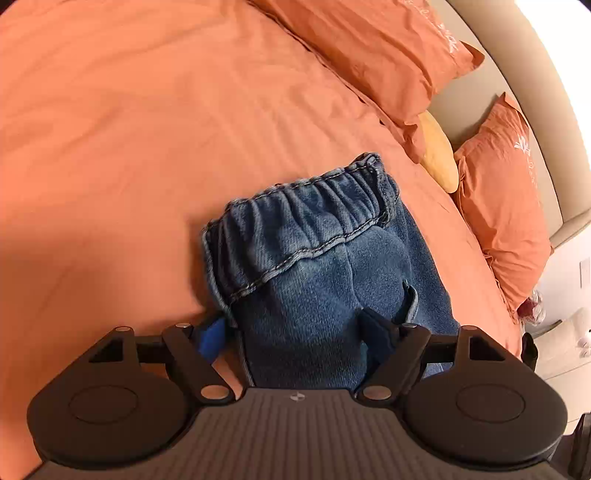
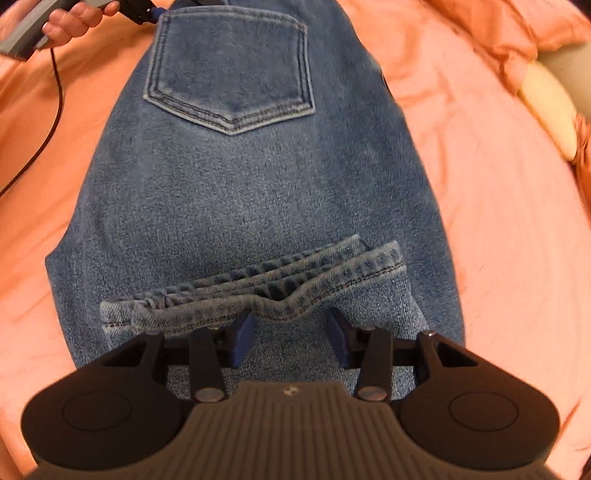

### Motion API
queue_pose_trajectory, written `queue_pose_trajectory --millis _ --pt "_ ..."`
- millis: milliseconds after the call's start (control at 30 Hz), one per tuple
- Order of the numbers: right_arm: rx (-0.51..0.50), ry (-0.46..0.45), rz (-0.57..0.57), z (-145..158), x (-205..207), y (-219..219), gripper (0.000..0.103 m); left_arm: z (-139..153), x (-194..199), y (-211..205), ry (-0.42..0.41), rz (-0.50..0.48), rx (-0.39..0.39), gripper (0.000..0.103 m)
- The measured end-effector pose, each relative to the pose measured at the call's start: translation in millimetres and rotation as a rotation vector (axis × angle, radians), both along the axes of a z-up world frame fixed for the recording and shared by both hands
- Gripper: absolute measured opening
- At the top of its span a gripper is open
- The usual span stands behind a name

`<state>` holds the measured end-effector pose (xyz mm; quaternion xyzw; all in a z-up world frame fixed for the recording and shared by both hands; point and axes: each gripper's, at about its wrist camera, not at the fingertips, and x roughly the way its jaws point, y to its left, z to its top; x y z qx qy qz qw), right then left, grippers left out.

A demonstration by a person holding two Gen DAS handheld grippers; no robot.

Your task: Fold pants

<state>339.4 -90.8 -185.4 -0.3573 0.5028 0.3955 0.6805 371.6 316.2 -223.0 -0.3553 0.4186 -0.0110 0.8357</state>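
Note:
Blue denim pants (image 1: 325, 258) lie folded on the orange bedsheet (image 1: 129, 147), with the elastic waistband (image 1: 295, 214) at the far end in the left wrist view. My left gripper (image 1: 295, 334) stands wide open over the near part of the pants, one finger beside the cloth's left edge and the other above the denim. In the right wrist view the pants (image 2: 258, 184) show a back pocket (image 2: 229, 74), and the leg hems (image 2: 258, 291) lie doubled over on top. My right gripper (image 2: 291, 334) hovers open just behind the hems, its pads apart and gripping nothing.
Two orange pillows (image 1: 369, 55) (image 1: 506, 206) and a yellow cushion (image 1: 439, 158) lean on the beige headboard (image 1: 517, 74) at the right. A hand (image 2: 70, 22) with the other gripper and a black cable (image 2: 55, 110) is at the pants' far left corner.

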Motion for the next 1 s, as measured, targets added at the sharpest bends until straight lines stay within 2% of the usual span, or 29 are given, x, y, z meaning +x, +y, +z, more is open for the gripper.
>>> queue_pose_trajectory --millis 67,133,300,433,700,800,1000 --pt "-0.004 0.01 0.001 -3 3 1 0.042 1 0 -2 -0.009 -0.01 0.016 0.082" --pt "-0.008 0.006 0.0 -4 3 3 0.042 4 0 -6 -0.016 -0.023 0.05 0.071" --pt "-0.005 0.001 -0.024 -4 5 0 0.042 22 -2 -21 -0.032 -0.061 0.142 0.054" --pt "0.002 -0.005 -0.045 -5 5 1 0.042 46 -7 -39 -0.081 -0.081 0.228 0.049" --pt "0.031 -0.016 -0.081 -5 6 -11 0.042 132 -24 -91 -0.225 -0.2 0.325 0.041" --pt "0.051 -0.024 -0.107 -1 6 -17 0.042 165 -30 -122 -0.272 -0.247 0.341 0.033" --pt "0.229 0.013 -0.32 36 -3 -78 0.041 215 -47 -198 -0.355 -0.383 0.435 0.031"
